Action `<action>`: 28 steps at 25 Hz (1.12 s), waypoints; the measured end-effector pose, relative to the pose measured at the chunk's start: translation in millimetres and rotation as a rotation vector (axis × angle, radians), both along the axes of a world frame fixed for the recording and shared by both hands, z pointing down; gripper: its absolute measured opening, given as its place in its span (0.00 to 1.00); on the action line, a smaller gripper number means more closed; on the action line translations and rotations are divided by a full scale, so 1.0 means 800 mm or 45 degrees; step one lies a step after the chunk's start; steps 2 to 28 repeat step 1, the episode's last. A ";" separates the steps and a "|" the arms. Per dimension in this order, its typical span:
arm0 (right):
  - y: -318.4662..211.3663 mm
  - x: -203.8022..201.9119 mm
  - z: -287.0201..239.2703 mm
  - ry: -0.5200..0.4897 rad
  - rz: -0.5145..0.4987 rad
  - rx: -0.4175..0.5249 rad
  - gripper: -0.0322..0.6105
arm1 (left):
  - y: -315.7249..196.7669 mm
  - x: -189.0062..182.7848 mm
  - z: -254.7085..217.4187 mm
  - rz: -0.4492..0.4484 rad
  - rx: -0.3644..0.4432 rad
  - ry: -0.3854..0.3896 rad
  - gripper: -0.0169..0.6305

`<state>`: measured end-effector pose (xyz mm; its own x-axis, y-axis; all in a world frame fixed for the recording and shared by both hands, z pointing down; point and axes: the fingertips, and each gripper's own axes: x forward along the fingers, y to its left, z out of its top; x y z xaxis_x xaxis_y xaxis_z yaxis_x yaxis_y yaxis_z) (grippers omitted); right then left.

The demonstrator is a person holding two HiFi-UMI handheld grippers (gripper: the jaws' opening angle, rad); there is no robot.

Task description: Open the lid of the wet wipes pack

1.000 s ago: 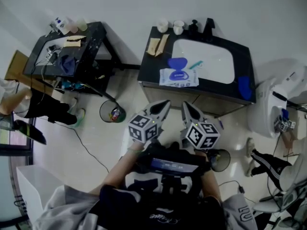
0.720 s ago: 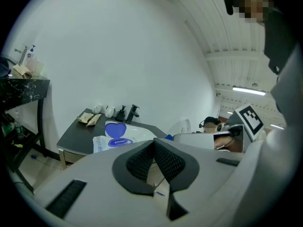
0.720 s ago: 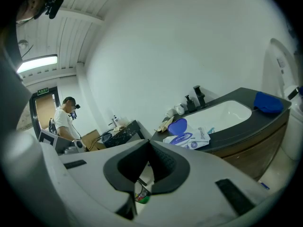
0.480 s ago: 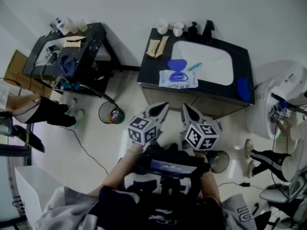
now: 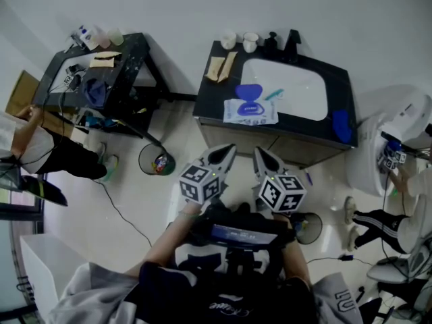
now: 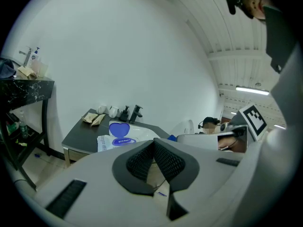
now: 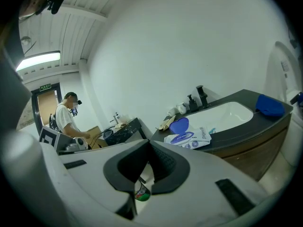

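The white wet wipes pack (image 5: 250,111) lies on the dark counter (image 5: 210,93) left of the white basin (image 5: 287,88). Its blue lid (image 5: 248,90) stands flipped up and open. The left gripper view shows the pack (image 6: 115,142) and lid (image 6: 119,128) ahead, as does the right gripper view, with pack (image 7: 189,138) and lid (image 7: 178,125). My left gripper (image 5: 228,148) and right gripper (image 5: 257,151) are held side by side in front of the cabinet, well short of the pack. Both are shut with nothing between the jaws.
Two cups (image 5: 239,38), a soap pump and black tap (image 5: 293,40) stand at the counter's back. A blue cloth (image 5: 343,125) lies at its right end. A cluttered black table (image 5: 94,73) and a bin (image 5: 157,158) are to the left. People are at both sides.
Both grippers have stayed almost still. The person at the left edge has shifted, and a person's hand has come into view at the right edge.
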<state>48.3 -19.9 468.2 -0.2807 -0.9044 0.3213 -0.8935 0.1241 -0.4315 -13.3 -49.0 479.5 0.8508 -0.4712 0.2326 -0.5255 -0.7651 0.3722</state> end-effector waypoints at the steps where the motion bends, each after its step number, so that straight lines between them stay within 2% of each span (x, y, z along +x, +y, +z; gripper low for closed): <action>1: 0.001 -0.001 0.000 0.000 0.000 -0.001 0.05 | 0.001 0.000 0.000 0.001 0.000 0.000 0.04; 28: 0.001 -0.001 0.000 0.000 0.000 -0.001 0.05 | 0.001 0.000 0.000 0.001 0.000 0.000 0.04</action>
